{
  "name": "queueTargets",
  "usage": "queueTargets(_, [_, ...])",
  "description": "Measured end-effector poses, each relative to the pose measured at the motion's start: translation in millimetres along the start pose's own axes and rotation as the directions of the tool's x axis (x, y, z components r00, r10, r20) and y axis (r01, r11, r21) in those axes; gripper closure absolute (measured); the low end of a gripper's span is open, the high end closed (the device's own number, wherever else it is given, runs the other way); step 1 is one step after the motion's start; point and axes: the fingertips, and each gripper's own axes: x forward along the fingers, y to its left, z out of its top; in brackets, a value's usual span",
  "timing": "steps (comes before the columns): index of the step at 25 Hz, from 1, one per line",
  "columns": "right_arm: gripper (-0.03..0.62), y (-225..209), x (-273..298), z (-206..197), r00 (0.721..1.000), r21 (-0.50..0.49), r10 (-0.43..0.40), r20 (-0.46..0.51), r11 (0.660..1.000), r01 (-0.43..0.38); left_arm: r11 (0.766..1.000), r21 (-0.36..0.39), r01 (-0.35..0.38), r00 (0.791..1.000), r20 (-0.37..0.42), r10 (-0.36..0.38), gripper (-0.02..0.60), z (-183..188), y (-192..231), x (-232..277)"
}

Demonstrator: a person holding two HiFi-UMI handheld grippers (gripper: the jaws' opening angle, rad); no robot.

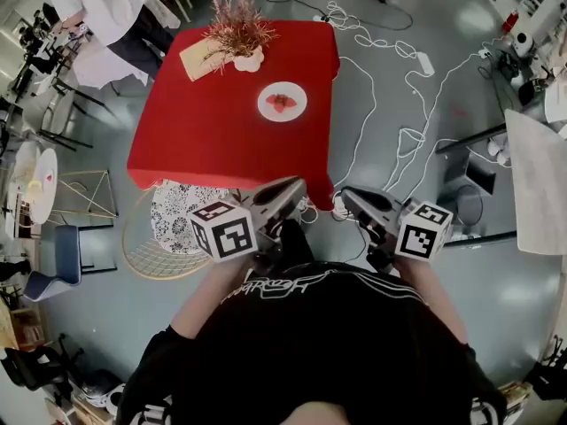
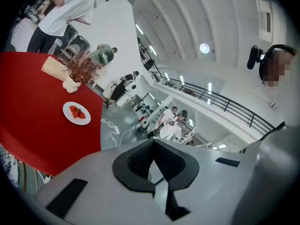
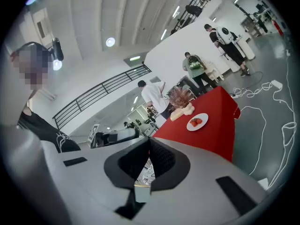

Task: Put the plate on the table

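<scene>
One white plate (image 1: 282, 102) already sits on the red table (image 1: 195, 140), well apart from both of your grippers. It lies roughly at 12 o'clock from them in the head view. The plate holds a small cluster of red strawberries (image 1: 281, 104) at its middle, and I cannot count them for certain. At about 11 o'clock from the plate stands a pale vase (image 1: 249, 61) with a spray of dried reddish stems (image 1: 237, 27). A tan flat board (image 1: 201, 59) lies just beside the vase at its 9 o'clock.

You hold both grippers close in front of your chest, below the table's near edge and over the grey floor. Your left gripper (image 1: 293, 189) points toward 1 o'clock, with its marker cube (image 1: 222, 229) nearest you. In its own view the jaws stand together at the tips with nothing between them, and the plate (image 2: 77, 113) shows far off at 10 o'clock.

Your right gripper (image 1: 352, 198) points toward 11 o'clock, so the two noses converge. Its jaws also meet at the tips and hold nothing. From there the plate (image 3: 197, 122) lies at 1 o'clock.
</scene>
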Motion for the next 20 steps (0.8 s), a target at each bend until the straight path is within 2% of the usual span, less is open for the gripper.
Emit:
queueTargets(6, [0.586,39,-22,-12,1.0,-0.086,0.02,-0.006,0.996,-0.02,0.998,0.068,-0.004,1.0,0.025,0.002,0.574,-21,-48,-31])
queueTargets(11, [0.586,55,-29,-12,0.998,-0.1,0.054,0.012,0.994,-0.052,0.996,0.079,-0.029,0.999,0.04,0.026,0.574,-27,-58,-47])
queueTargets(20, [0.586,73,-36,-7,0.995,-0.121,0.089,0.039,0.989,-0.083,0.994,0.104,-0.022,0.999,0.048,0.017,0.574,-31,-75,-56])
